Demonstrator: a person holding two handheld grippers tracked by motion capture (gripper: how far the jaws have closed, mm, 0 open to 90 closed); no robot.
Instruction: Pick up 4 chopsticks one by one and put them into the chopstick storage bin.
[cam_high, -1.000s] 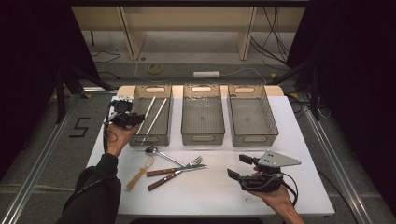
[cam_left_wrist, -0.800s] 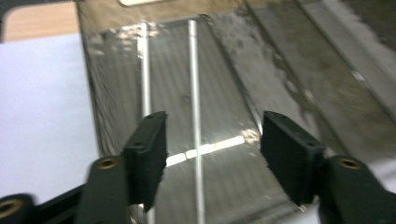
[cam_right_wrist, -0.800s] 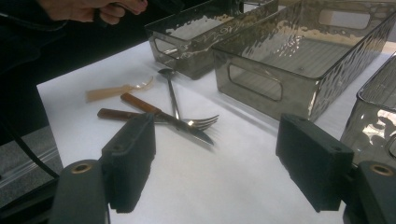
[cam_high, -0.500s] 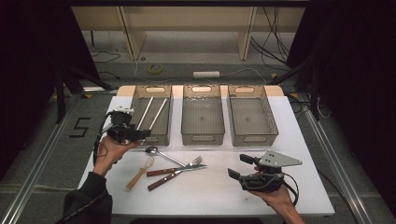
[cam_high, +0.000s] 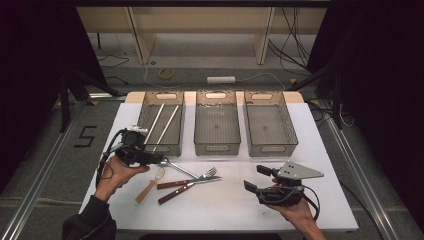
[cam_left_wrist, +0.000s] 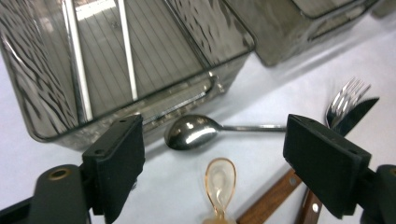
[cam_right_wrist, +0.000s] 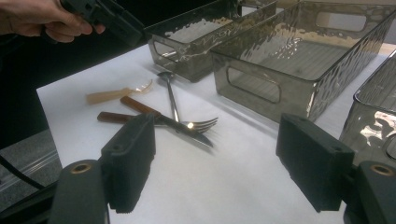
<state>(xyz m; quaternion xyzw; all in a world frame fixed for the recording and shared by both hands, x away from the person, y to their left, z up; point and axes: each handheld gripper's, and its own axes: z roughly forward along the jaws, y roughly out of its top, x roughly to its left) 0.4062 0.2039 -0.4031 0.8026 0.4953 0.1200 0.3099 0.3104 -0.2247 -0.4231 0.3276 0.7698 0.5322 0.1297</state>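
Chopsticks (cam_high: 161, 123) — two pale, thin sticks — lie side by side in the left-hand grey see-through plastic bin (cam_high: 148, 112), slanting from its near wall toward its far end; the left gripper view shows them (cam_left_wrist: 100, 51) resting flat on the ribbed floor. That bin stands at the far left of the white table (cam_high: 320, 150), with two more like it to its right. The left gripper (cam_high: 159, 160) hangs just before the bin's near wall; its jaws have just been opening and stand wide apart with nothing between them. Below it on the tabletop lies a shiny metal spoon (cam_left_wrist: 191, 130), with a translucent amber plastic spoon (cam_left_wrist: 220, 182) just beside it toward the table's near edge. A metal fork (cam_high: 210, 173) and a wooden-handled knife (cam_high: 182, 191) lie crossed near the middle. The right gripper (cam_high: 257, 178) — held near the near right corner — is released too, its jaws spread over bare tabletop.
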